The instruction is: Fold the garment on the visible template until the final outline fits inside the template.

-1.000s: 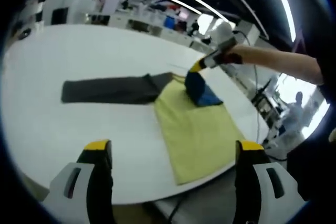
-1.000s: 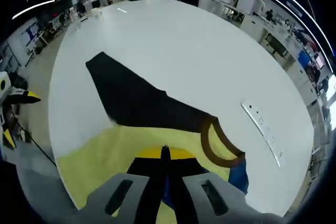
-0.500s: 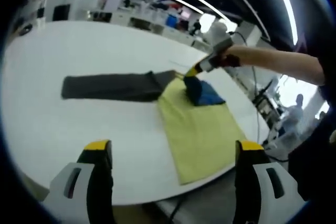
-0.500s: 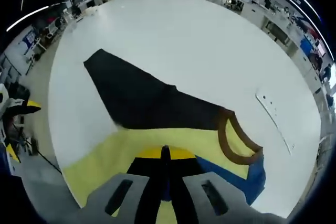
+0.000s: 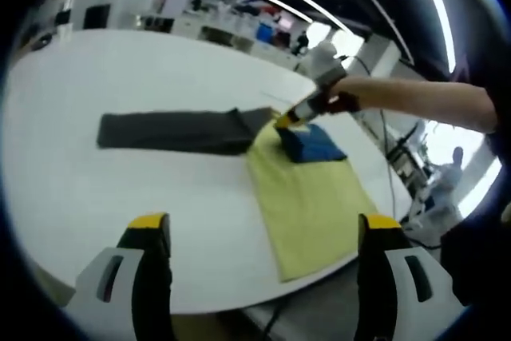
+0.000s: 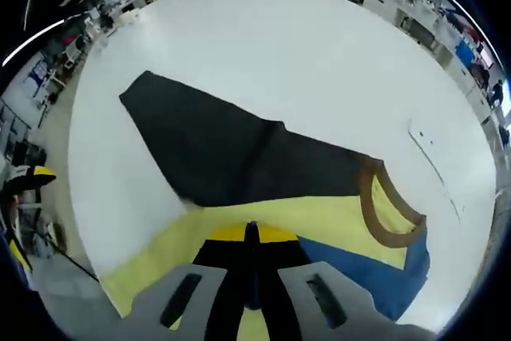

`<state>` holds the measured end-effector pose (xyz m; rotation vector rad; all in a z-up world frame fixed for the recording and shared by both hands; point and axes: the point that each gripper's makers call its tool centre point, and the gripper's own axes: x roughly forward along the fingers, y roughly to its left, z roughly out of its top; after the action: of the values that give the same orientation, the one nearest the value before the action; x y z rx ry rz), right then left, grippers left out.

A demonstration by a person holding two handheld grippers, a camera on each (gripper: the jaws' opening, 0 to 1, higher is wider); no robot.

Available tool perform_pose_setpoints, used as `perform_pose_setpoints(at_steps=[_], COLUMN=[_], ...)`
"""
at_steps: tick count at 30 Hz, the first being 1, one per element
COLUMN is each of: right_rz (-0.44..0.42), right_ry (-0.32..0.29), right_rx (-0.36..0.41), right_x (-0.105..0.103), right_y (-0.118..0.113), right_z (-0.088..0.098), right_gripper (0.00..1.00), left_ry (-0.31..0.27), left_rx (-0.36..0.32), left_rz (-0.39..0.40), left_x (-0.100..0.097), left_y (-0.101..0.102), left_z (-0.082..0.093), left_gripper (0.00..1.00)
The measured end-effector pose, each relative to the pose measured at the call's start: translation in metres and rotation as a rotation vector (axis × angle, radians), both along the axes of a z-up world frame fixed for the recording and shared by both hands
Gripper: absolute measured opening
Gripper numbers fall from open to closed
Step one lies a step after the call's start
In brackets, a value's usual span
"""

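Presently, findings as follows.

Surface: a large white round tabletop [image 5: 72,165] carries all the task items; its far part lies bare in the right gripper view [image 6: 319,61].

Template: a pale yellow rectangular sheet [image 5: 311,205] lies flat near the tabletop's edge, one short end reaching close to the rim. In the right gripper view it spreads just ahead of that tool's jaws [image 6: 295,217].

Garment: a cloth garment with a long dark grey part [image 5: 172,129] stretched flat on the bare tabletop beside the template, and a blue part [image 5: 313,143] bunched on the template's far end. The right gripper view shows the dark part [image 6: 215,153] running diagonally, a brown-trimmed neckline [image 6: 383,213] and the blue fabric [image 6: 375,273] overlapping the yellow sheet.

Left tool [image 5: 263,233]: jaws spread wide apart, yellow-tipped, holding nothing, hanging over the near rim of the tabletop, well apart from the garment.

Right tool [image 6: 251,233]: jaws pressed together, tips meeting at the fabric where blue meets yellow; a fold of the garment appears pinched between them. In the left gripper view this tool [image 5: 285,120] sits at the blue part's edge, held by a person's outstretched arm [image 5: 415,97].

Surroundings: open office space with desks and ceiling light strips, blurred.
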<state>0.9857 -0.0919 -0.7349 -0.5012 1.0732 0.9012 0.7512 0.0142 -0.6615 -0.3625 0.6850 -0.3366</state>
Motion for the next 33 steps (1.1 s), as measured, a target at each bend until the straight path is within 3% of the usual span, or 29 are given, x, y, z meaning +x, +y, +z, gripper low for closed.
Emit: perform_pose_setpoints(at_steps=[19, 33], right_rz=[-0.051, -0.04], right_ry=[0.009, 0.019], right_rx=[-0.014, -0.019], right_x=[0.01, 0.006], right_y=[0.007, 0.014], right_z=[-0.027, -0.034], right_gripper=[0.02, 0.03], left_ry=[0.026, 0.044], left_rx=[-0.002, -0.006], left_rz=[0.007, -0.002], left_x=[0.006, 0.007], left_y=[0.008, 0.007], left_z=[-0.012, -0.02], left_gripper=[0.94, 0.94])
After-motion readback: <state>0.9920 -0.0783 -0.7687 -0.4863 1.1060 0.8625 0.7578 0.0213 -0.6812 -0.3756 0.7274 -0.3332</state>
